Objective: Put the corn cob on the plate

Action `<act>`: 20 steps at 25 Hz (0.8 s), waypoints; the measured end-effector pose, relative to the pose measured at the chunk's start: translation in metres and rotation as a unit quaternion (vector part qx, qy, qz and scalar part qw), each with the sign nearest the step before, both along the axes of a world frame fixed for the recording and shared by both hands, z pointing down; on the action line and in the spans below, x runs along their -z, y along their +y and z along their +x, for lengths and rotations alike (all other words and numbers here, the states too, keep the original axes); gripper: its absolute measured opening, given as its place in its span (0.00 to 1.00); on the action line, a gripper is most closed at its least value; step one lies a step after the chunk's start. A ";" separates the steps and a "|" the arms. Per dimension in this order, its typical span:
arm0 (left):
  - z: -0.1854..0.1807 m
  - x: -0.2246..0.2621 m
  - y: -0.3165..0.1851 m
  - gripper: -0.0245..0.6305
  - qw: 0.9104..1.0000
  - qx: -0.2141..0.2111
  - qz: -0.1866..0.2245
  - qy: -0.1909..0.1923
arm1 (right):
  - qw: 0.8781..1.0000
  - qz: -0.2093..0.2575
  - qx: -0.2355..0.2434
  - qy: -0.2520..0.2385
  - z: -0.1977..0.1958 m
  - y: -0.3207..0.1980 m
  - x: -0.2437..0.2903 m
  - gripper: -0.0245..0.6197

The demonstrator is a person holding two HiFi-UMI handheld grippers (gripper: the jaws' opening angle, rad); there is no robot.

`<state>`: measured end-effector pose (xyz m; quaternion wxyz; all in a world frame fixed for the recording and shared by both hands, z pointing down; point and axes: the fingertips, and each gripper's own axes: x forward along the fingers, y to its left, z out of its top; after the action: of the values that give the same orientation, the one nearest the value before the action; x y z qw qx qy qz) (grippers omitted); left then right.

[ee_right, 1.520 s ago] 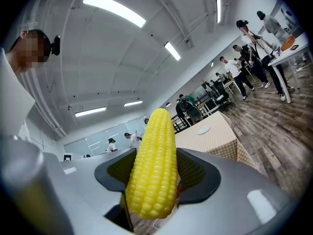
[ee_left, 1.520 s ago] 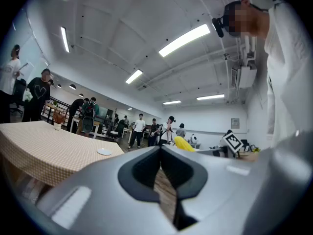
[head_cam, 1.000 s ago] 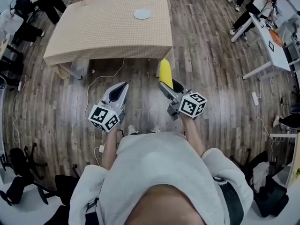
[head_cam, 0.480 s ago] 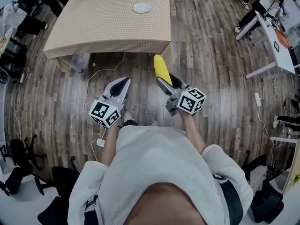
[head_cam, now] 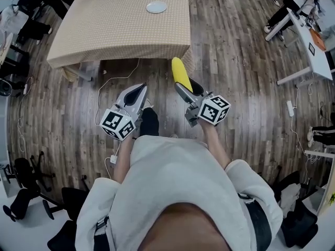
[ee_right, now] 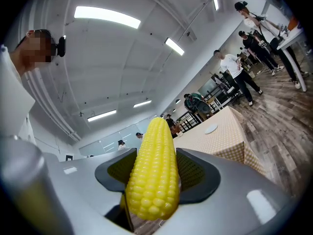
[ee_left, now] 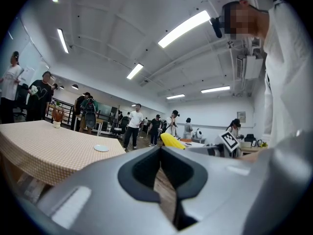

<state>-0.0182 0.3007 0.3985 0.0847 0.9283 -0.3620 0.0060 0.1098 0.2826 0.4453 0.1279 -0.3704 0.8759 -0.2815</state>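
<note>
Stepping forward, the person has put a dark shoe [head_cam: 149, 122] between the grippers since a second ago, with the checked table [head_cam: 104, 30] ahead. The left gripper [head_cam: 137, 89] has its jaws together, empty. The right gripper [head_cam: 187, 89] clamps the corn cob [head_cam: 181, 75] by its base, tip toward the table. The plate [head_cam: 156, 7] lies well apart.

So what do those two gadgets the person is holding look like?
Both are smooth light-grey plastic shells narrowing toward the front. The left tongs and right tongs have dark padded inner faces. Each carries a white cube printed with black square markers at the back. The person wears a pale grey sweatshirt.
</note>
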 end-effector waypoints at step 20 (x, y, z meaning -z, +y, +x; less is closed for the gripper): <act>-0.034 0.001 -0.195 0.05 0.998 -0.051 -0.004 0.023 | 0.998 -0.010 -0.053 0.017 -0.030 -0.174 0.003 0.44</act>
<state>-0.0524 0.1059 0.3976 0.0958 0.9452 -0.3121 -0.0094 0.0796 0.1089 0.4420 0.1239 -0.4225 0.8542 -0.2766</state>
